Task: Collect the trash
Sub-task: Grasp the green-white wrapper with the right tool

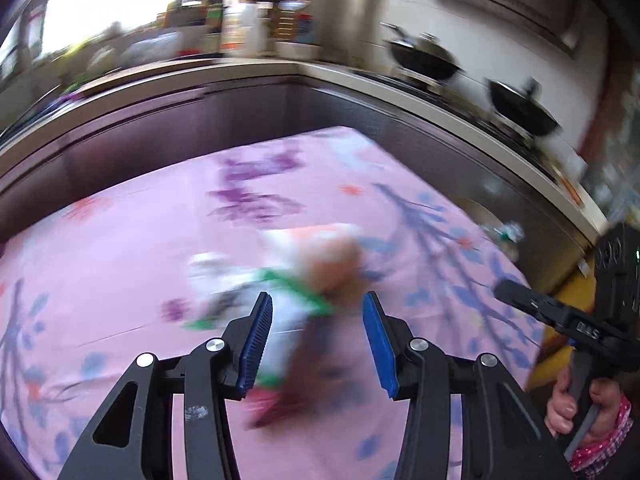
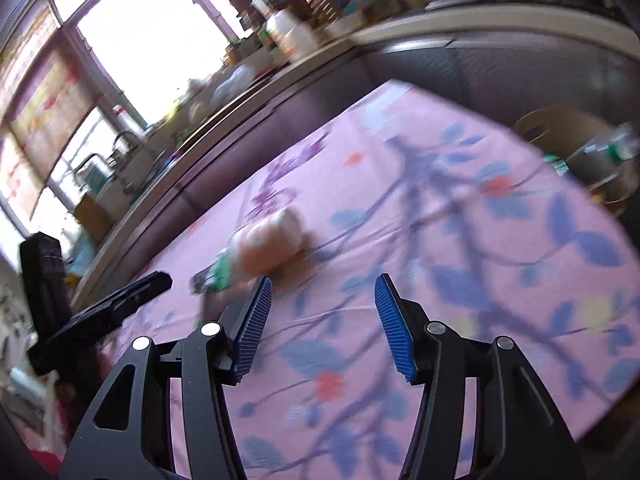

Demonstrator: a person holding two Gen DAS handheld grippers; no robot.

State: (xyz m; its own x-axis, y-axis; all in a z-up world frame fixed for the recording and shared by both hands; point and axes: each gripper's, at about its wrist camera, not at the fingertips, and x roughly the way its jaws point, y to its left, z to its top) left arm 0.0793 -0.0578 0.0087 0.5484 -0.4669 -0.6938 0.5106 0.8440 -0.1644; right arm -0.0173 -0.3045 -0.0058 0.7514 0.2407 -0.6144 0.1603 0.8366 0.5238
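Observation:
A blurred heap of trash [image 1: 304, 276] lies on the pink flowered tablecloth [image 1: 132, 248]: white and green wrappers, an orange-brown lump and a dark red piece nearer me. My left gripper [image 1: 318, 312] hangs open just above and before the heap, nothing between its blue pads. In the right wrist view the same trash [image 2: 264, 250] lies up and left of my right gripper [image 2: 322, 294], which is open and empty over bare cloth. A hand [image 1: 580, 404] holds the right gripper's handle at the right edge of the left wrist view.
A dark cabinet front and pale counter [image 1: 280, 72] run behind the table, with two black woks [image 1: 516, 106] on the stove. Beyond the table's right end stands a bin [image 2: 592, 168] with bottles in it. A window [image 2: 152, 36] and a sink are at the left.

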